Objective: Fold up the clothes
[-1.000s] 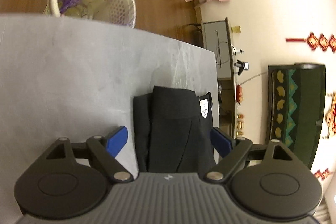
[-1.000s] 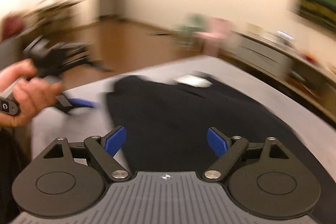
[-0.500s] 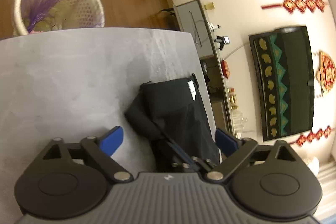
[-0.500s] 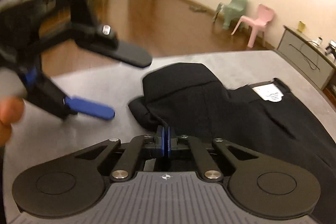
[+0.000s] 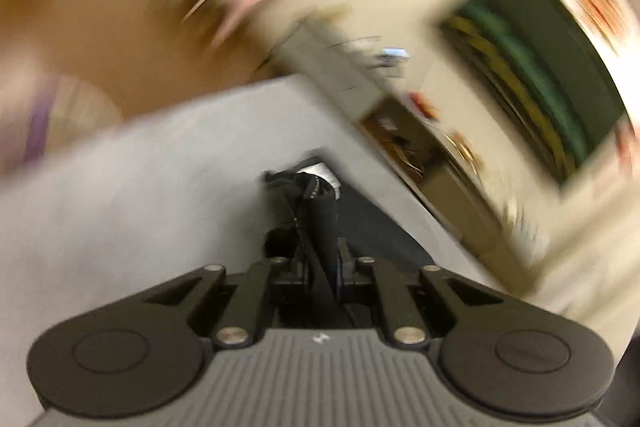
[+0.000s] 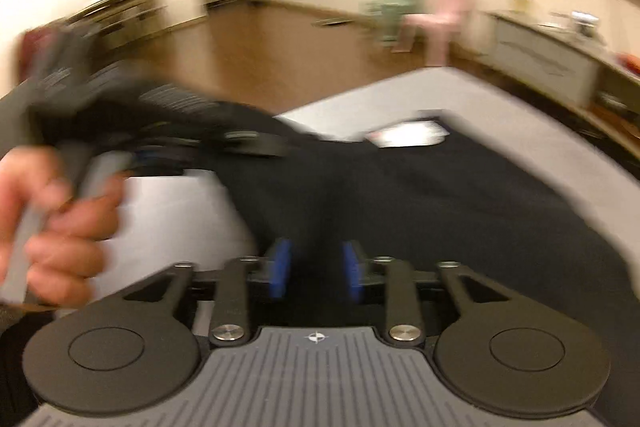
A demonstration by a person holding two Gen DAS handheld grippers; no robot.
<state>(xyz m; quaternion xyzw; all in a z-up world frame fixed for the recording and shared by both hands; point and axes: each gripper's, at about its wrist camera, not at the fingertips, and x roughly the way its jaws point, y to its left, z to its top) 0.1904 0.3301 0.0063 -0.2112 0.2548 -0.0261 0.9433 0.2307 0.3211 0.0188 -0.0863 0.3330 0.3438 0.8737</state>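
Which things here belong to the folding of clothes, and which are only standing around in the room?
For the job:
- black garment with a white label
- left gripper, closing on a fold of it
- right gripper, opening, cloth between its pads
- grey table

Standing around:
- pink chair
- green chair
- low cabinet

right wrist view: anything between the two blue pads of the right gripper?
Yes. In the right wrist view, a ridge of the black garment runs between the blue fingers of the right gripper, whose jaws are opening.
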